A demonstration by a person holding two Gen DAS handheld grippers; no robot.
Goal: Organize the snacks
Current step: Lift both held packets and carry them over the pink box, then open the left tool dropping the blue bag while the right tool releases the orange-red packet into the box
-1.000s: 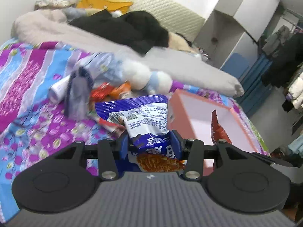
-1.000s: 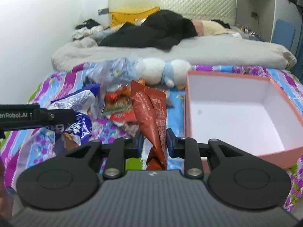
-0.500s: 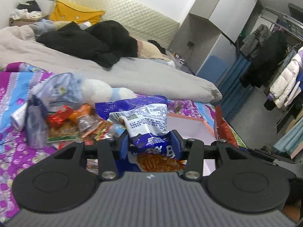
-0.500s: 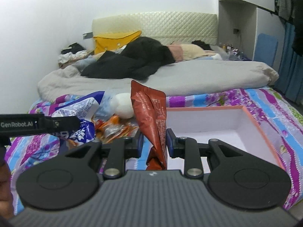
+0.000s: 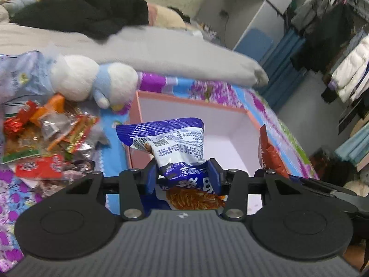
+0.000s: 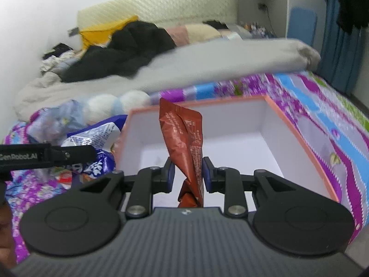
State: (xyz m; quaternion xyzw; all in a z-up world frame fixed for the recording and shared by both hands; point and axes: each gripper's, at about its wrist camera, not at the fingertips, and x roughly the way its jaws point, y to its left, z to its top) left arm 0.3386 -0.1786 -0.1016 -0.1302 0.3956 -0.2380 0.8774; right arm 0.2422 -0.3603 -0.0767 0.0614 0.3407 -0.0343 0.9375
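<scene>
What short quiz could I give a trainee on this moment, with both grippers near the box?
1. True or false: the left gripper is empty.
2. What does the right gripper hold? A) a plush toy B) a reddish-brown packet C) nothing
3. Fill in: the inside of the pink-rimmed box holds ____ snacks lying in it.

Key
1. False: it is shut on the blue-and-white snack bag.
2. B.
3. No; its white floor is bare, and the loose snack pile lies on the bedspread beside the plush toy.
</scene>
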